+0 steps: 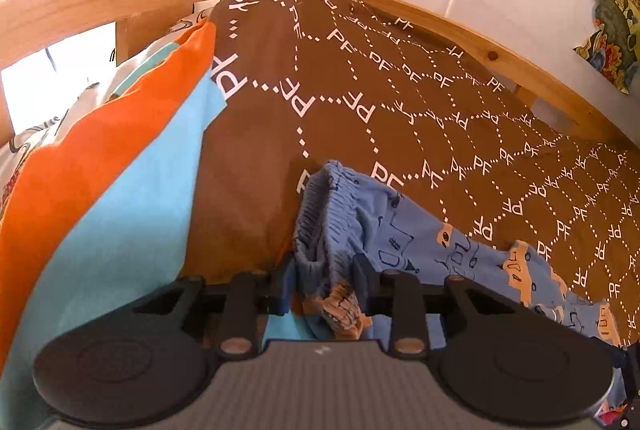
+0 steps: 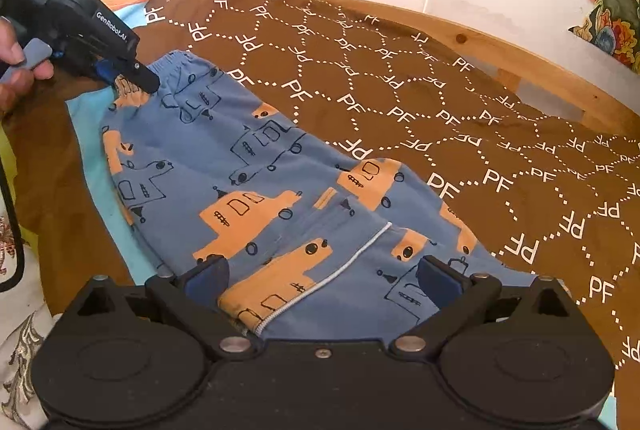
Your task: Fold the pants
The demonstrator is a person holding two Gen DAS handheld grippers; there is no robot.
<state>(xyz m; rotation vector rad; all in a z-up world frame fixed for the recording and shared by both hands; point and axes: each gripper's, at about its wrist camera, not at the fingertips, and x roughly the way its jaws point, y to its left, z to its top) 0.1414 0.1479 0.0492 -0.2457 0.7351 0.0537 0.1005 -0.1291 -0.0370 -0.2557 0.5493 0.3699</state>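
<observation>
pants: blue children's pants [image 2: 256, 166] printed with orange trucks lie already doubled on the brown "pf" bedspread [image 2: 460, 102] of a wooden-framed bed [image 2: 500, 46], waistband far from the right camera, folded end near it.
left hand-held gripper [image 1: 322, 282]: closed down narrowly on the bunched waistband and cuff layers, probably to keep the stacked edges together for the next fold.
right hand-held gripper [image 2: 322, 280]: fingers spread wide, straddling the folded end with the white seam line between them; it grips nothing, and whether it touches the cloth is unclear.
why so: judging by the layout, one end is pinned while the other waits to be taken.
hidden: the nearest hem sits under the right gripper body; how many layers the left one pinches cannot be counted.
cut off: the orange and light blue cloth [image 1: 120, 158] runs out of the left view.
</observation>
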